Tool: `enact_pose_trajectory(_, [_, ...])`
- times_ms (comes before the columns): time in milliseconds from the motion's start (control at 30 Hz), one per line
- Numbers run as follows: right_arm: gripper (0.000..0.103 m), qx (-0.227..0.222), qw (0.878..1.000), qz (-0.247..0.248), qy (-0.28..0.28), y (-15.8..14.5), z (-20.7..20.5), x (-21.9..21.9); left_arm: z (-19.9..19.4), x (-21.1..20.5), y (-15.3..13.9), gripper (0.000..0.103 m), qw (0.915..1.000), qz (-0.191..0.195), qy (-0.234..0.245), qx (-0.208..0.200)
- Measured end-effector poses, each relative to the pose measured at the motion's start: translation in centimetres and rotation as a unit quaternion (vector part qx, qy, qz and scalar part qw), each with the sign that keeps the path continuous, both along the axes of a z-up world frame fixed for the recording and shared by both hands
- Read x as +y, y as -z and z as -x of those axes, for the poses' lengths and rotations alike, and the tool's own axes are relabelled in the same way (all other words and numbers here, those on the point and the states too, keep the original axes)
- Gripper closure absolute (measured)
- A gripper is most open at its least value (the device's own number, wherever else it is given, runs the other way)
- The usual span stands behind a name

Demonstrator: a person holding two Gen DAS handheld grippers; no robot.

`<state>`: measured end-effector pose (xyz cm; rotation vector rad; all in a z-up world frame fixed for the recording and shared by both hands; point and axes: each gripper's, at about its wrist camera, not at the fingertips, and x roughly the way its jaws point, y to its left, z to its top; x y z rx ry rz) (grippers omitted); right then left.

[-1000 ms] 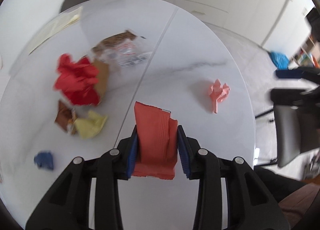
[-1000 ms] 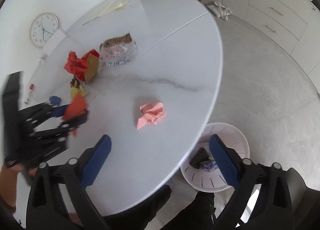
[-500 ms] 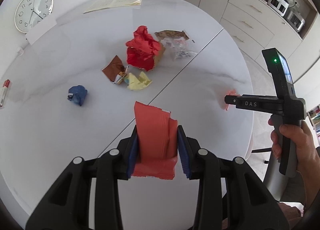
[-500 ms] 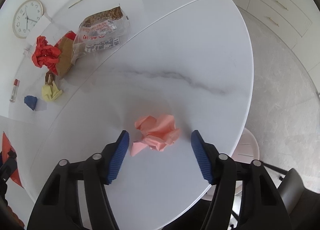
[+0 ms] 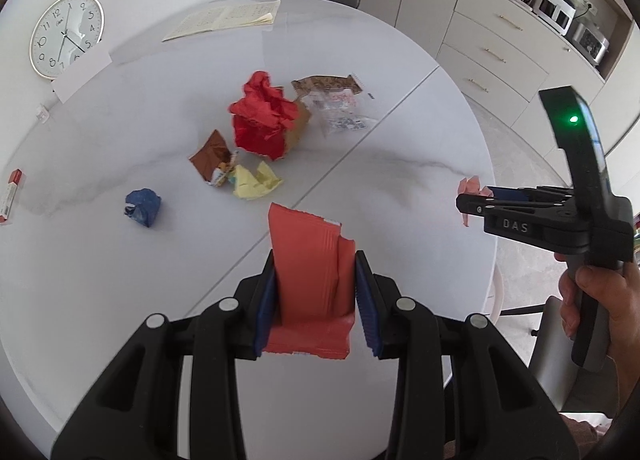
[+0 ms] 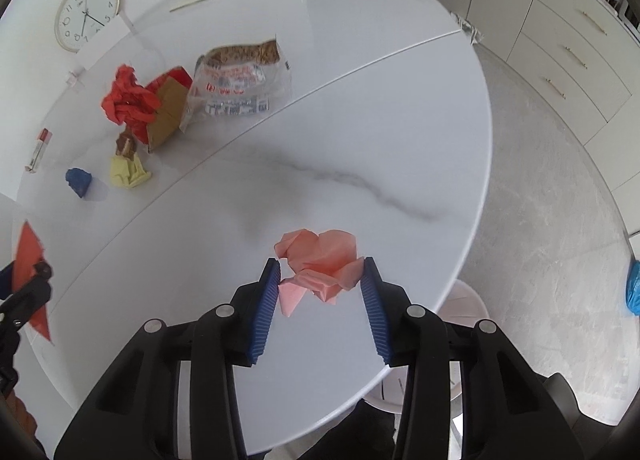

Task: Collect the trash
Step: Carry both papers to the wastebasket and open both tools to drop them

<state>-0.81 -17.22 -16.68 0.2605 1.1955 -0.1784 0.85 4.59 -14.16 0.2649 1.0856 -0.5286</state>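
Wall clock [image 5: 67,35]: hangs on the white wall at far left, beyond the table edge.
Small red-and-white box [image 5: 12,196]: lies near the table's left rim.
Table [image 6: 360,120]: round, white marble top with a seam running across it.
Blue wad [image 5: 142,206]: crumpled, on the left half of the table, apart from the other scraps.
Brown wrapper [image 5: 211,154]: touches the yellow paper [image 5: 256,182] just right of it.
Red crumpled paper [image 5: 262,116]: sits against a piece of brown card, behind the yellow paper.
Clear printed bag [image 6: 240,86]: lies flat just right of the red paper, near the seam.
Left gripper [image 5: 316,292]: clamped on an orange-red wrapper [image 5: 310,272], which stands up between the blue pads above the table.
Pink crumpled paper [image 6: 320,258]: rests on the table near its right edge, between the right gripper's pads.
Right gripper [image 6: 320,292]: jaws closing around the pink paper; the pads sit just at its sides, and a firm squeeze is not evident.
Person's hand [image 5: 592,300]: grasps the right gripper's handle at far right.
White basket [image 6: 460,300]: on the floor, partly hidden under the table's right edge.
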Motion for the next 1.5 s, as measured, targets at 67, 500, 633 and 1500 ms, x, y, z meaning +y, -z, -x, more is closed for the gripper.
enact_pose_trajectory(67, [0.061, -0.007, 1.000, -0.003, 0.001, -1.0, 0.9, -0.8, 0.5, -1.3, -0.1, 0.067, 1.0000, 0.000, 0.008, -0.001])
enact_pose_trajectory(500, [0.060, -0.034, 0.999, -0.021, -0.012, -3.4, 9.1, -6.5, 5.0, -10.2, -0.1, 0.067, 0.9987, 0.001, 0.050, 0.010])
enact_pose_trajectory(633, [0.060, -0.015, 0.999, -0.021, -0.024, -1.1, 11.5, -8.8, 6.3, -12.6, 0.2, 0.067, 0.9980, -0.005, 0.062, 0.016])
enact_pose_trajectory(1500, [0.015, 0.084, 0.991, -0.089, -0.058, 15.2, 14.4, -15.1, 13.2, -24.4, 4.7, 0.067, 0.9917, -0.067, 0.103, 0.039])
